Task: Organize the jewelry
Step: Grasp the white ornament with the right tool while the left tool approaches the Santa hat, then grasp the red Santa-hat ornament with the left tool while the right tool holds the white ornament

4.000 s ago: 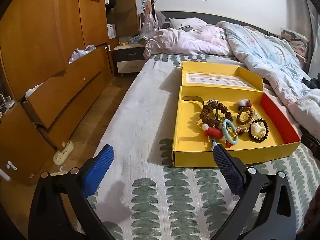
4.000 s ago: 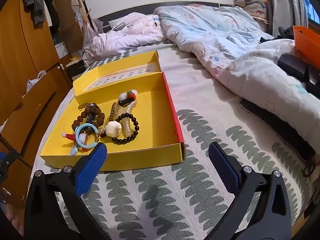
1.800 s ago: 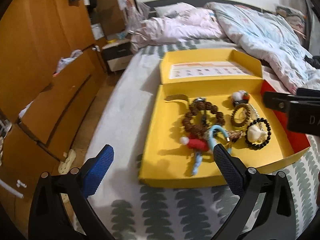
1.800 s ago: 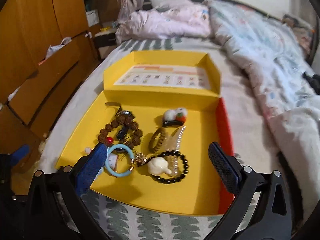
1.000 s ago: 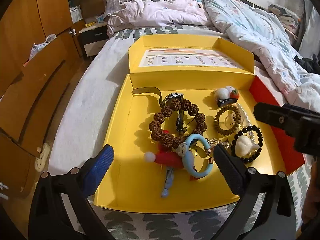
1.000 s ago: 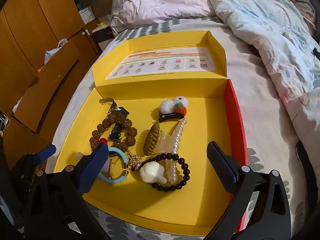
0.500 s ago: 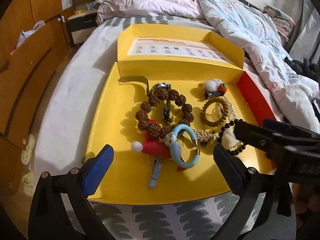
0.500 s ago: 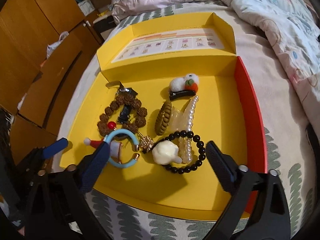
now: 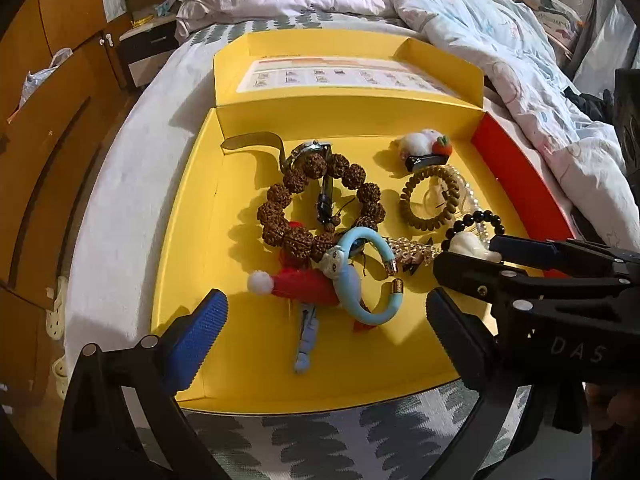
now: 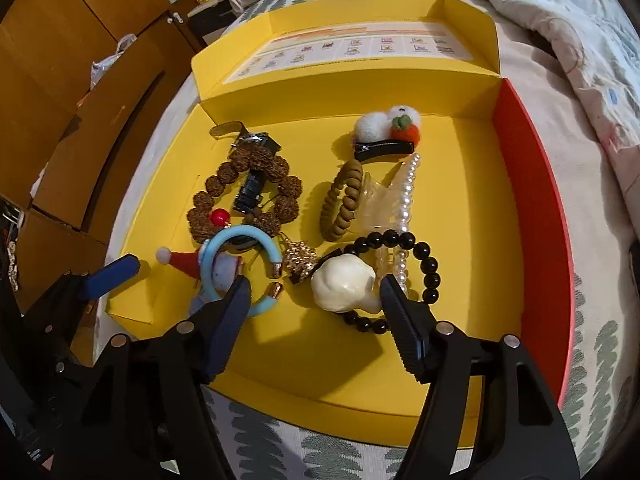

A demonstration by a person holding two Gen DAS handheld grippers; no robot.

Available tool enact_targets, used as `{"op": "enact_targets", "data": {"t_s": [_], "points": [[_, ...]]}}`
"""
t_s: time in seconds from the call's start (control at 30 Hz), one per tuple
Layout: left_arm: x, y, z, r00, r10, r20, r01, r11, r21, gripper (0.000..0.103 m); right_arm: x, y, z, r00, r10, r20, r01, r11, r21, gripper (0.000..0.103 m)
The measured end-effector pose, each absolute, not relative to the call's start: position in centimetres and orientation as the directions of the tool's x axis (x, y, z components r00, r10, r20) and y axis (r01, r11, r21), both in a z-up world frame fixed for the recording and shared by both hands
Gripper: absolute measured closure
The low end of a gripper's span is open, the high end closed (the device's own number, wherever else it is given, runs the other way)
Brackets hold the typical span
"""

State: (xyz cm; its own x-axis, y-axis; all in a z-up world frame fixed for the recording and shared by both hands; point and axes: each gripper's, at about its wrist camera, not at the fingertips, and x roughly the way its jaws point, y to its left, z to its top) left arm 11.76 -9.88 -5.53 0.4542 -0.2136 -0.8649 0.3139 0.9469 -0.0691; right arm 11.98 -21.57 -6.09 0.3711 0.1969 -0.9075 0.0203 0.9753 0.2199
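An open yellow box [image 10: 420, 360] on the bed holds the jewelry. My right gripper [image 10: 314, 292] hangs low over its front, jaws closing, fingers either side of the white pendant [image 10: 340, 284] on a black bead bracelet [image 10: 428, 268]; the right pad is almost at the pendant, the left pad apart from it. Left of it lie a light blue bangle [image 10: 236, 240], a red Santa-hat charm [image 10: 184, 260] and a brown seed bracelet [image 10: 224, 184]. My left gripper [image 9: 324, 320] stands open over the box's front left. In the left wrist view the right gripper [image 9: 492, 258] reaches in from the right.
Further back in the box lie an olive coil hair tie [image 10: 344, 200], a pearl claw clip [image 10: 404, 200], a felt hair clip [image 10: 384, 132] and a watch [image 10: 252, 168]. The raised lid [image 10: 360, 48] stands behind. Wooden drawers [image 9: 48, 160] are left, a rumpled duvet [image 9: 500, 40] right.
My right gripper has sunk toward the black bead bracelet and its jaws have narrowed around the white pendant. The left gripper has tipped slightly further down over the box.
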Motion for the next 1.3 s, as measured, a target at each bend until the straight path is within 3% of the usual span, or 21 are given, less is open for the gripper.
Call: {"op": "enact_targets", "data": {"t_s": [0.27, 0.4, 0.47, 0.57, 0.63, 0.7, 0.97, 1.3], "points": [[12.5, -9.4, -6.4, 0.414, -0.249, -0.876, 0.306, 0.944, -0.123, 0.009, 12.7, -21.9, -7.1, 0.356, 0.21, -0.911, 0.04, 0.97, 0.239, 0.037], [13.1, -9.1, -7.2, 0.383, -0.264, -0.885, 0.297, 0.943, -0.153, 0.023, 13.0, -22.0, -7.7, 0.343, 0.206, -0.917, 0.053, 0.97, 0.238, 0.038], [13.5, -8.8, -7.6, 0.372, -0.263, -0.89, 0.283, 0.945, -0.162, 0.026, 13.0, -22.1, -7.7, 0.347, 0.201, -0.916, 0.054, 0.971, 0.233, 0.039], [13.8, -8.4, -8.0, 0.372, -0.25, -0.894, 0.269, 0.951, -0.154, 0.03, 13.1, -22.1, -7.7, 0.345, 0.217, -0.913, 0.053, 0.967, 0.249, 0.05], [13.9, -8.3, -8.0, 0.377, -0.245, -0.893, 0.267, 0.952, -0.149, 0.033, 13.2, -22.0, -7.9, 0.335, 0.201, -0.92, 0.054, 0.971, 0.232, 0.062], [13.9, -8.1, -7.8, 0.374, -0.267, -0.888, 0.263, 0.949, -0.175, 0.041, 13.3, -21.9, -8.3, 0.323, 0.198, -0.925, 0.051, 0.973, 0.226, 0.066], [14.2, -7.4, -7.8, 0.341, -0.322, -0.883, 0.243, 0.938, -0.248, 0.059, 13.1, -21.6, -8.3, 0.32, 0.187, -0.929, 0.047, 0.976, 0.213, 0.066], [14.6, -6.3, -7.2, 0.349, -0.364, -0.863, 0.211, 0.928, -0.306, 0.056, 12.9, -21.7, -8.1, 0.328, 0.192, -0.925, 0.046, 0.975, 0.219, 0.066]]}}
